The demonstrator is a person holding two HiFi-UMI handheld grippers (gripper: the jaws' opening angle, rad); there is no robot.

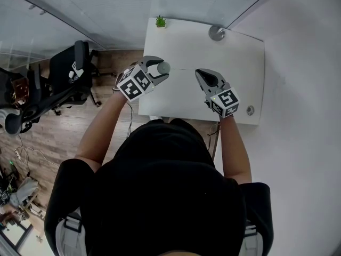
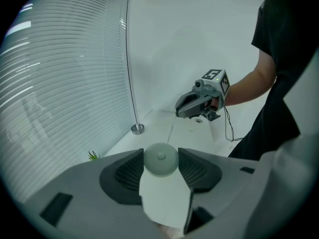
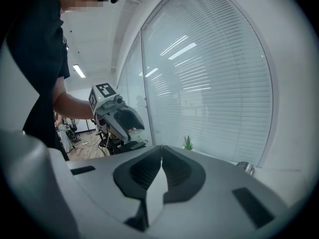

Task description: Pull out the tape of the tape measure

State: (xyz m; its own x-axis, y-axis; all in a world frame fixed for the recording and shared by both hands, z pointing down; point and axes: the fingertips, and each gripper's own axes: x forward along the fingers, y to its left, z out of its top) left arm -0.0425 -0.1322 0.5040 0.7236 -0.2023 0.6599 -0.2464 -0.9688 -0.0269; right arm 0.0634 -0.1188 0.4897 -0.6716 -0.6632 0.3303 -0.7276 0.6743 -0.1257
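Head view: I look steeply down past a person in a dark top onto a white table (image 1: 234,89). The left gripper (image 1: 161,70) is near the table's left edge, its jaws clamped on the tape measure (image 1: 163,66), a small round pale-grey case. A thin tape (image 1: 184,68) runs from the case across to the right gripper (image 1: 199,73), whose jaws are pressed together at the tape's far end, so the two grippers sit apart with the fine line drawn between them. At the table's far edge stand a small green plant (image 1: 160,21) and a round metal base (image 1: 216,33). A black office chair (image 1: 74,71) stands on the wooden floor to the left. Left gripper view: both dark ribbed pads (image 2: 122,176) press on the sides of the round case, which has a small button at its centre. Beyond it I see the tape as a faint line over the tabletop toward the right gripper, which a bare forearm carries. Slatted blinds (image 2: 60,83) fill the left side. Right gripper view: the jaws meet with no gap I can see, and the tape is too thin to make out between them here. Past them are the left gripper with the pale case in its jaws, the plant, and the blinds.
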